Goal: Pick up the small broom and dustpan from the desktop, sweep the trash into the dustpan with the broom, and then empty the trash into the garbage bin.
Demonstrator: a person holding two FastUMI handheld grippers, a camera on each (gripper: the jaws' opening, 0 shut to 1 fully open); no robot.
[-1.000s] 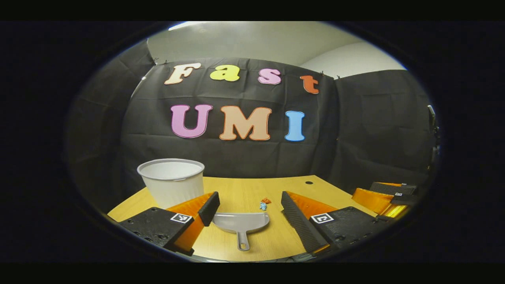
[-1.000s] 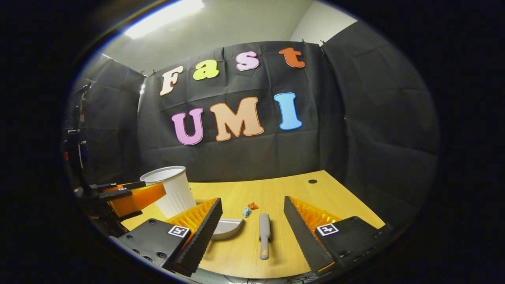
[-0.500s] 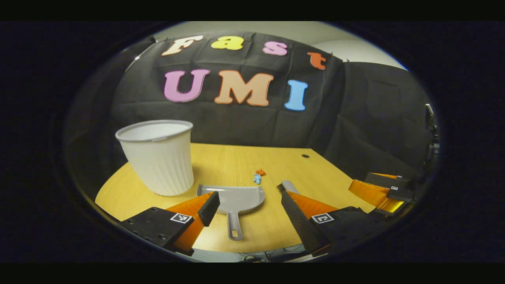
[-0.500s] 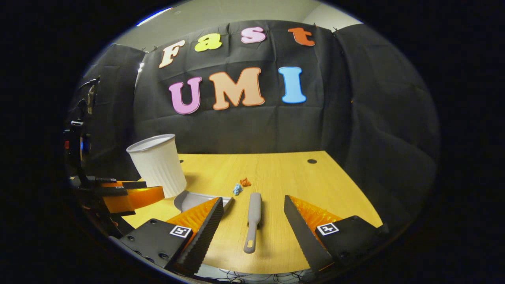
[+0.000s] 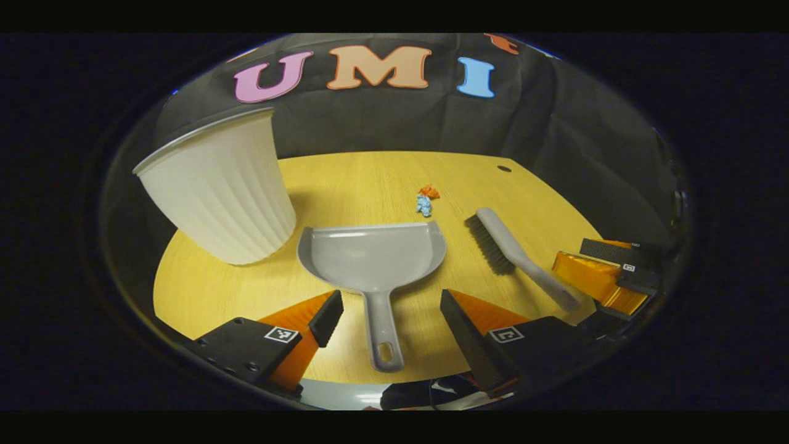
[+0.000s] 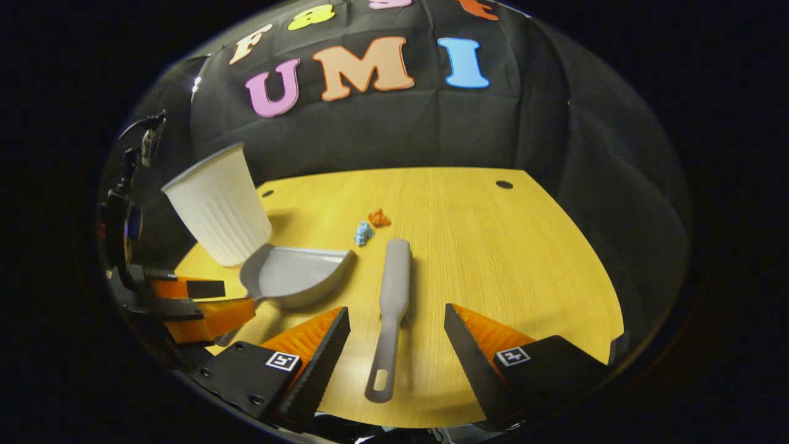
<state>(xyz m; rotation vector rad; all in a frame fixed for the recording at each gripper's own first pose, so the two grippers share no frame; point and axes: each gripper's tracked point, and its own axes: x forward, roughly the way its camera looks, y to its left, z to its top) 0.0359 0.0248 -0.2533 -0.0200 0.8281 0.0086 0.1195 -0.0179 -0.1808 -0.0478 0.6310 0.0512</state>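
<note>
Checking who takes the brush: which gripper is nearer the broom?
Right. The right gripper is open with the broom handle lying between its fingers. The left gripper straddles the dustpan handle, with the broom off to its side.

Orange-and-black gripper (image 5: 385,308) fingers, square tag markings

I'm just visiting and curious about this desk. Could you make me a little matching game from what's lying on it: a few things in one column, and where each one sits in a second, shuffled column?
Things:
1. dustpan
2. broom
3. garbage bin
4. trash

Places:
A. upright near the desk's left edge
B. two small crumpled bits, one blue and one orange, beyond the dustpan's mouth
C. handle lying between the open left gripper fingers
D. handle lying between the open right gripper fingers

Pairs: 1-C, 2-D, 3-A, 4-B
</note>
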